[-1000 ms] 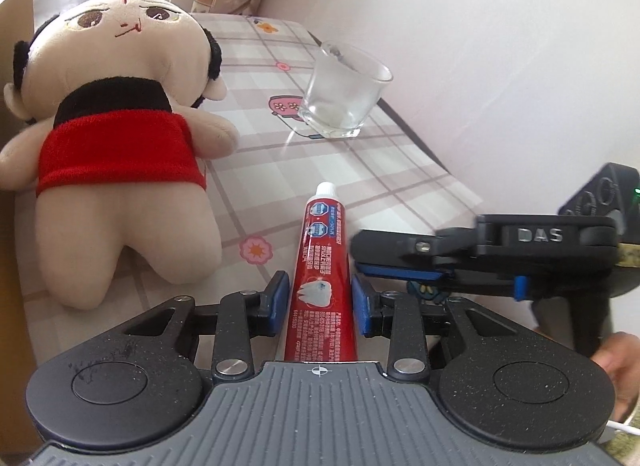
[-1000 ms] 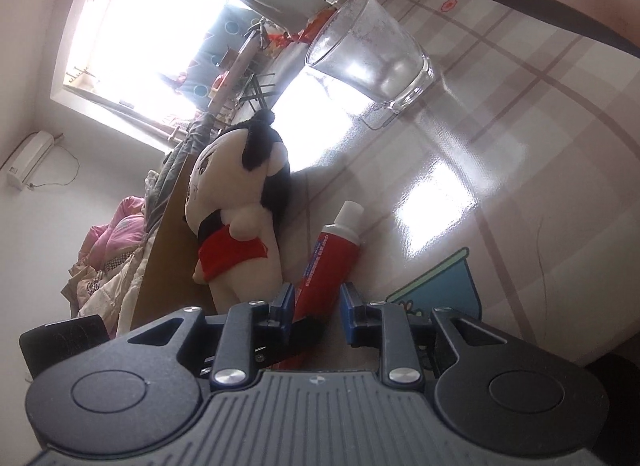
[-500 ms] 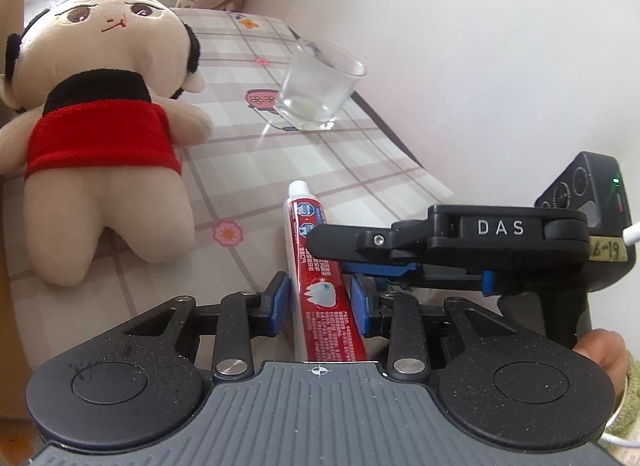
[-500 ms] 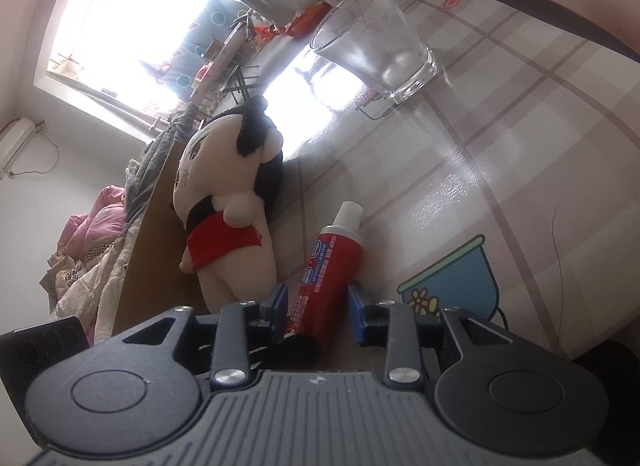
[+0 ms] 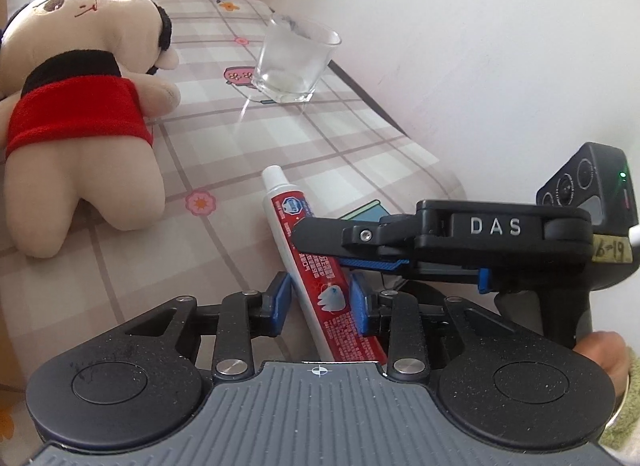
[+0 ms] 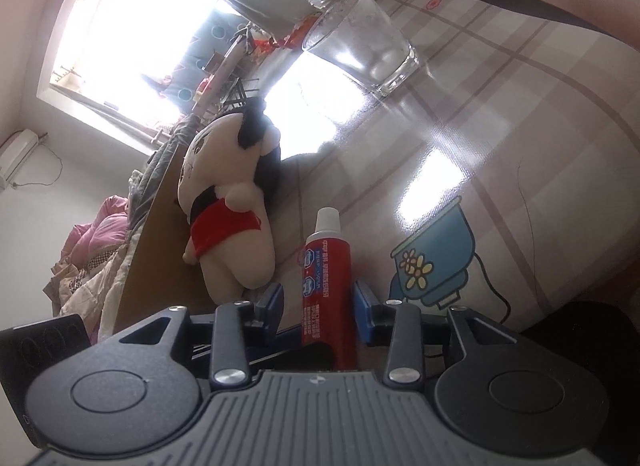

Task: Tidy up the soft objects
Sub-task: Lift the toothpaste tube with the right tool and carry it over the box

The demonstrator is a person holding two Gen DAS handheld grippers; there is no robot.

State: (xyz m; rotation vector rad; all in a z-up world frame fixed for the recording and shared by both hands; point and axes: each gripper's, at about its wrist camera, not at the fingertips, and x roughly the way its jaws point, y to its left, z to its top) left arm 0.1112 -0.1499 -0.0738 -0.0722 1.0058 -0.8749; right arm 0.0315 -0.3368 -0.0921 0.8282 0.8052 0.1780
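In the left wrist view, the toothpaste tube [image 5: 316,266] is lying slantwise across the lower centre of the frame, cap toward the middle. The left gripper [image 5: 318,300] is straddling its lower half with the blue pads parted wider than the tube; the right pad looks to be touching it, the left one is standing clear, so nothing is clamped. The right gripper [image 5: 400,256] is reaching in from the right edge across the tube's middle, probably to take it from the side. The plush doll [image 5: 76,113] is lying on its back at the left, and the glass [image 5: 294,59] is standing at upper centre near the wall. The tablecloth [image 5: 320,137] is falling off along the right, so room is lying mostly toward the doll.

In the right wrist view, the tube [image 6: 326,270] is standing in the lower centre between the right gripper [image 6: 318,306] pads, which are sitting open with a gap on each side. The doll [image 6: 236,217] is just left of it, the glass [image 6: 360,37] well apart at the top. The table edge is curving down the right of the frame, and open cloth is lying between tube and glass.
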